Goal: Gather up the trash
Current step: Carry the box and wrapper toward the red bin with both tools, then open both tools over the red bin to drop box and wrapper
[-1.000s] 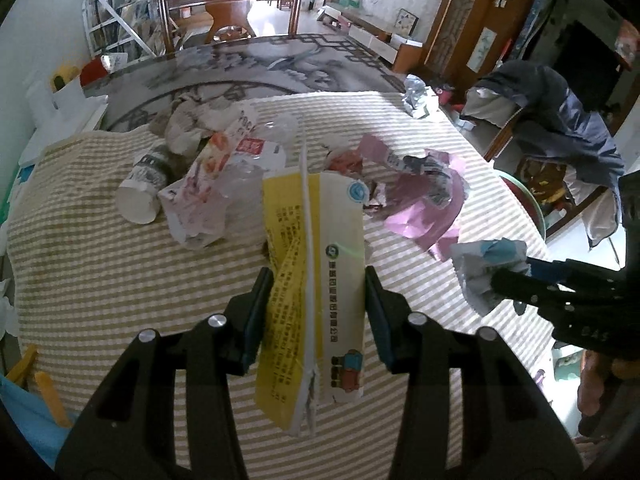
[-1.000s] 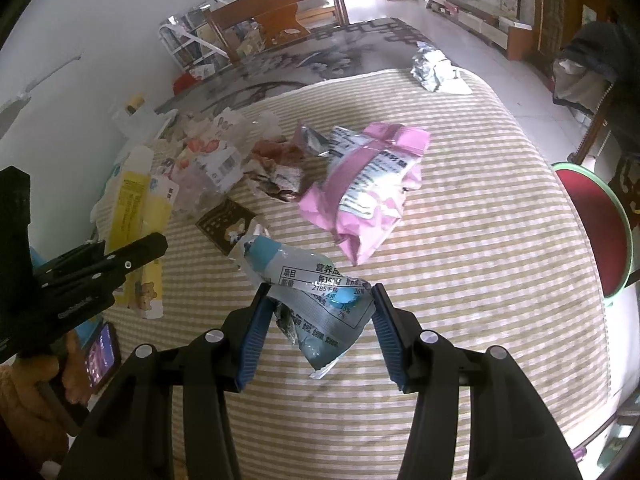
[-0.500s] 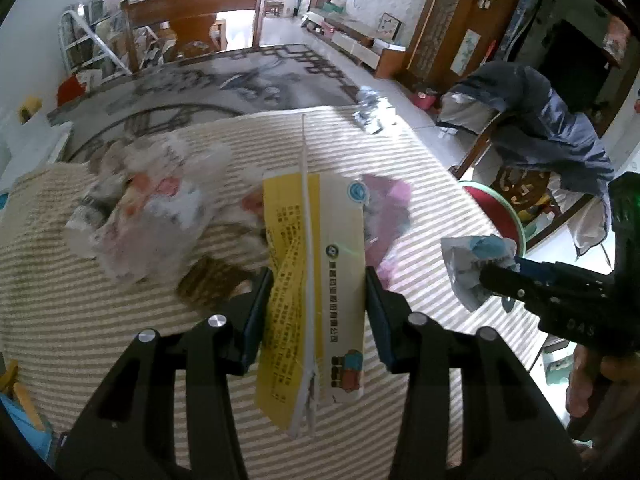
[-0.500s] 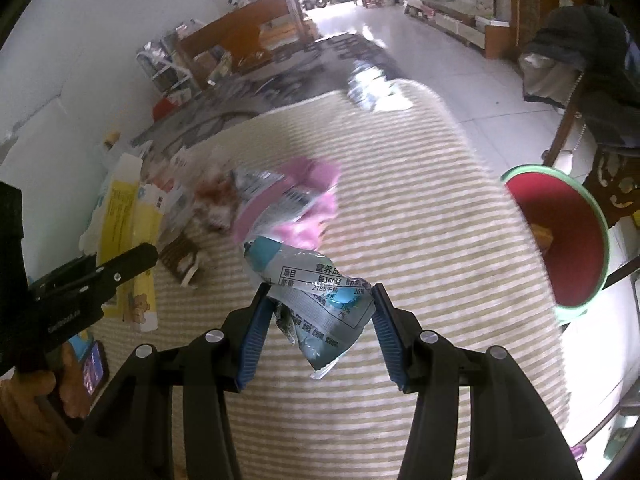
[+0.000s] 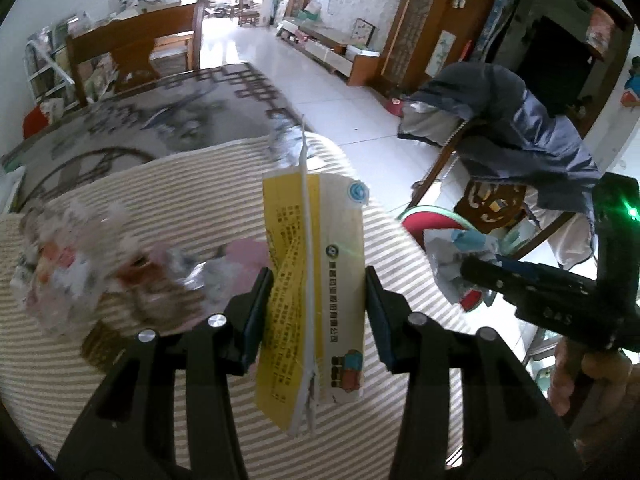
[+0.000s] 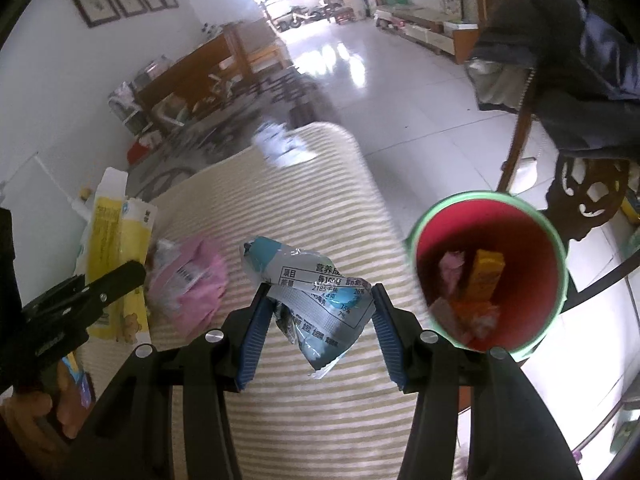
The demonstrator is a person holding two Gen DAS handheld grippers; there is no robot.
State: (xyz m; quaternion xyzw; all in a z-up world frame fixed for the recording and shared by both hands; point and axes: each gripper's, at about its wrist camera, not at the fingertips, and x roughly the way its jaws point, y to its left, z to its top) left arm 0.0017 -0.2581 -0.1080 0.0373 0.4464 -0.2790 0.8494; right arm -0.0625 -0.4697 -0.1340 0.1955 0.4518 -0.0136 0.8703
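Observation:
My left gripper (image 5: 318, 304) is shut on a flattened yellow and white carton (image 5: 316, 280), held above the striped tablecloth (image 5: 200, 184). My right gripper (image 6: 318, 316) is shut on a crumpled blue and white wrapper (image 6: 316, 292), held near the table's right edge. Beside that edge stands a red bin with a green rim (image 6: 488, 272) that holds some trash. The right gripper with its wrapper (image 5: 456, 256) shows at the right of the left wrist view, and the carton (image 6: 116, 252) shows at the left of the right wrist view. A pink bag (image 6: 192, 280) lies on the table.
A blurred pile of wrappers (image 5: 80, 256) lies on the table's left side. A silver wrapper (image 6: 280, 144) lies at the far table edge. A chair draped with a dark jacket (image 5: 512, 128) stands right of the bin. A wooden chair (image 5: 136, 52) stands behind the table.
Both grippers have swung right with their trash. The bin has come into fuller view beside the right gripper, and the trash pile has slid to the left.

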